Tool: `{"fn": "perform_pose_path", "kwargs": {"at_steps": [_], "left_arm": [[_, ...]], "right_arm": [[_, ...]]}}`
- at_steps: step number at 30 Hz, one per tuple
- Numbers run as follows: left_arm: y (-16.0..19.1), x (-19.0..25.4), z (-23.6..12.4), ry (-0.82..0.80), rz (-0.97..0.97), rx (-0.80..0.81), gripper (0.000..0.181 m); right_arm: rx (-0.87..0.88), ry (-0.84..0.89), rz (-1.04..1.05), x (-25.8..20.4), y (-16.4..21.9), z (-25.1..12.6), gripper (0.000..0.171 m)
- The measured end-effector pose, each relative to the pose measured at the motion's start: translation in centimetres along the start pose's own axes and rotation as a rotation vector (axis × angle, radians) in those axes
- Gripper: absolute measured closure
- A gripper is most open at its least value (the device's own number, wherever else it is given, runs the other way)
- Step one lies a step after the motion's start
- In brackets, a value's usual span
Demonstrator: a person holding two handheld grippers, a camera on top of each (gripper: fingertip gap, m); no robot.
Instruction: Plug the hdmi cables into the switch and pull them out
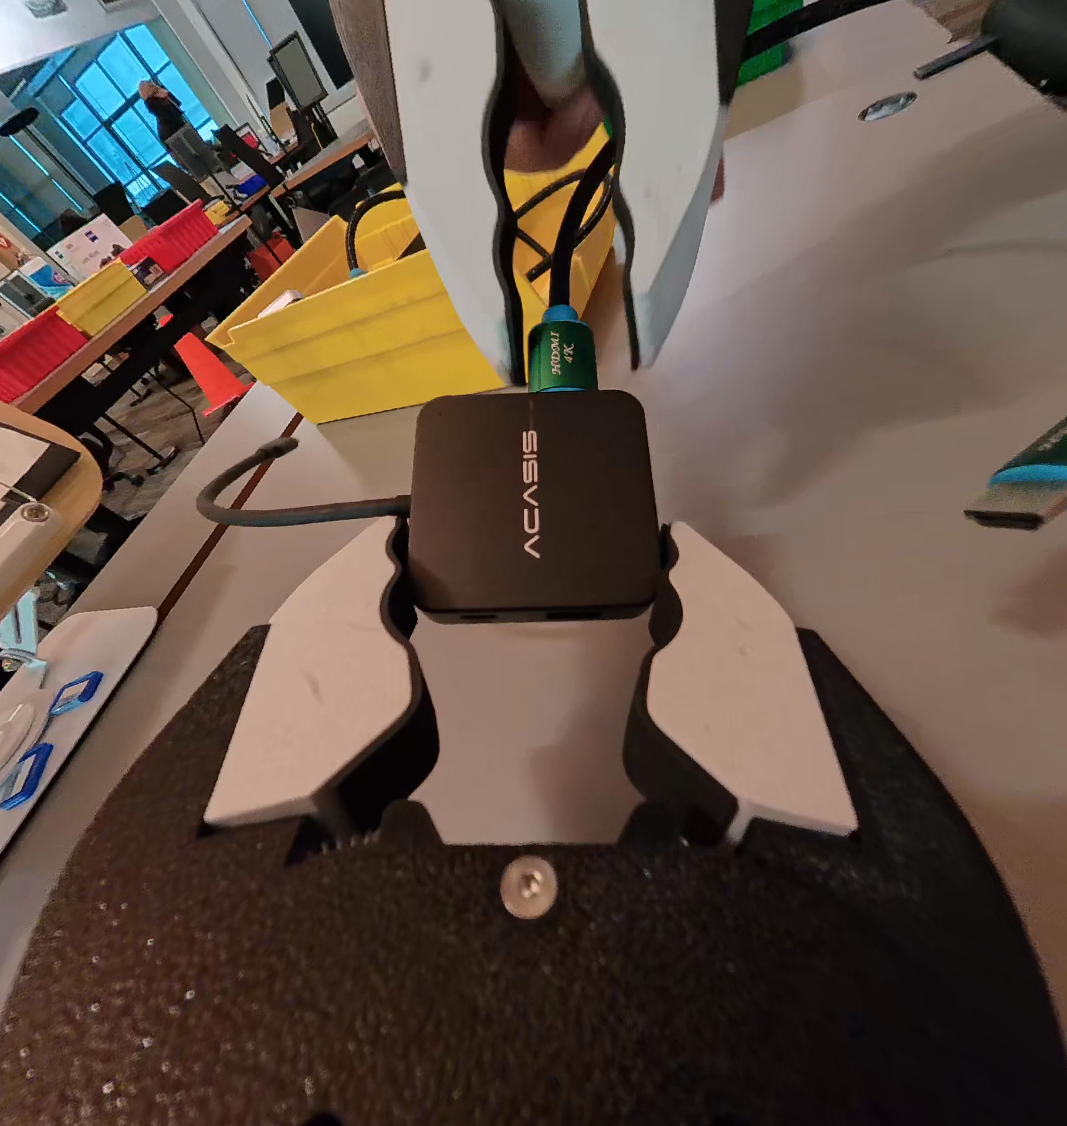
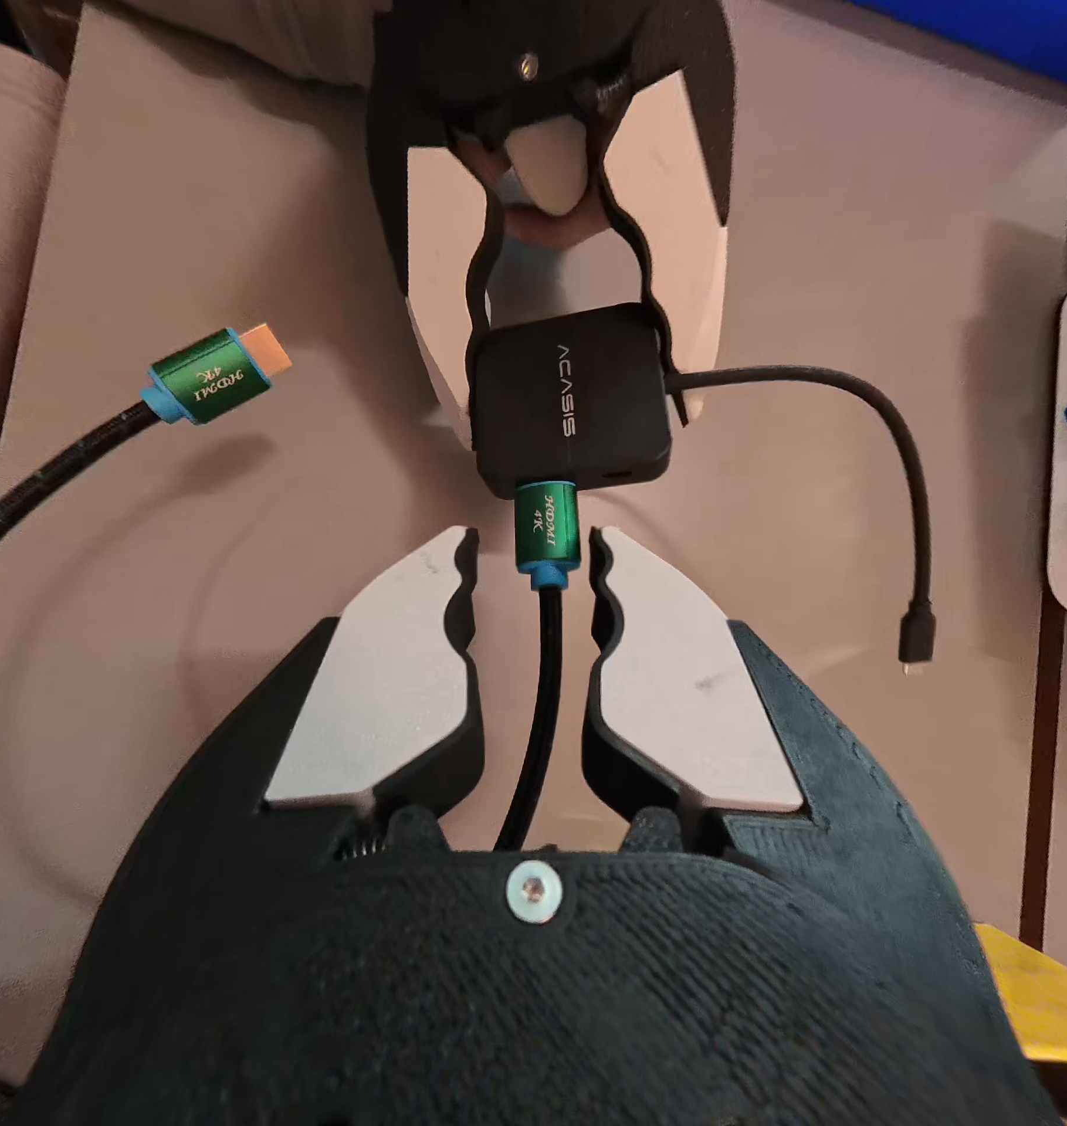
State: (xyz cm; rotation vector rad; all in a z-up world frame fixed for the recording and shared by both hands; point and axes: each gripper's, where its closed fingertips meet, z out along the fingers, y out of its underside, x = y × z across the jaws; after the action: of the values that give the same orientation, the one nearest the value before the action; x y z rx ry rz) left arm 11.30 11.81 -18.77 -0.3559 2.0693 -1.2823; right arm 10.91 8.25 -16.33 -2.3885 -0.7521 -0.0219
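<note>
The pale, smooth table (image 2: 214, 579) fills both views. At 10 o'clock in the left wrist view sits a yellow plastic bin (image 1: 360, 341) with ridged walls and a braided cable looped inside.

The left gripper (image 1: 534, 548), coarse-textured black printed body with white wavy-edged fingers (image 1: 336, 658), is clamped on the sides of the switch (image 1: 531, 499), a matte black square box with rounded corners lying flat at the centre of that view. A thin black rubbery lead (image 2: 872, 439) curls out of the switch toward 3 o'clock in the right wrist view, ending in a small plug.

The right gripper (image 2: 534, 548) stands narrowly parted around a plugged HDMI connector (image 2: 543, 530), a glossy green metal sleeve with a blue collar seated in the switch's port. Its fingers (image 2: 671, 682) flank the sleeve with a gap on each side, not gripping; the black braided cable (image 2: 537, 731) runs back between them.

A second HDMI connector (image 2: 214, 375), green with a copper-coloured tip, lies loose on the table at 9 o'clock.
</note>
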Motion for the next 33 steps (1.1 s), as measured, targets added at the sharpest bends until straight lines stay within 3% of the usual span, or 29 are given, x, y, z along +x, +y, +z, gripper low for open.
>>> {"fn": "perform_pose_path", "kwargs": {"at_steps": [1, 4, 19, 33], "left_arm": [[-0.2, 0.1, 0.0, 0.005, -0.009, 0.010, 0.105], [-0.2, 0.2, 0.1, 0.009, -0.013, 0.013, 0.105], [0.1, -0.1, 0.0, -0.001, -0.029, 0.008, 0.105], [1.0, 0.1, 0.4, 0.013, -0.039, -0.022, 0.105]], "right_arm": [[-0.014, 0.004, -0.018, 0.0, 0.1, 0.4, 0.139], [-0.014, 0.034, -0.059, 0.2, 0.0, 1.0, 0.149], [0.035, 0.024, -0.071, 0.6, -1.4, 0.7, 0.153], [-0.051, 0.053, -0.108, 0.7, -0.3, 1.3, 0.154]]}}
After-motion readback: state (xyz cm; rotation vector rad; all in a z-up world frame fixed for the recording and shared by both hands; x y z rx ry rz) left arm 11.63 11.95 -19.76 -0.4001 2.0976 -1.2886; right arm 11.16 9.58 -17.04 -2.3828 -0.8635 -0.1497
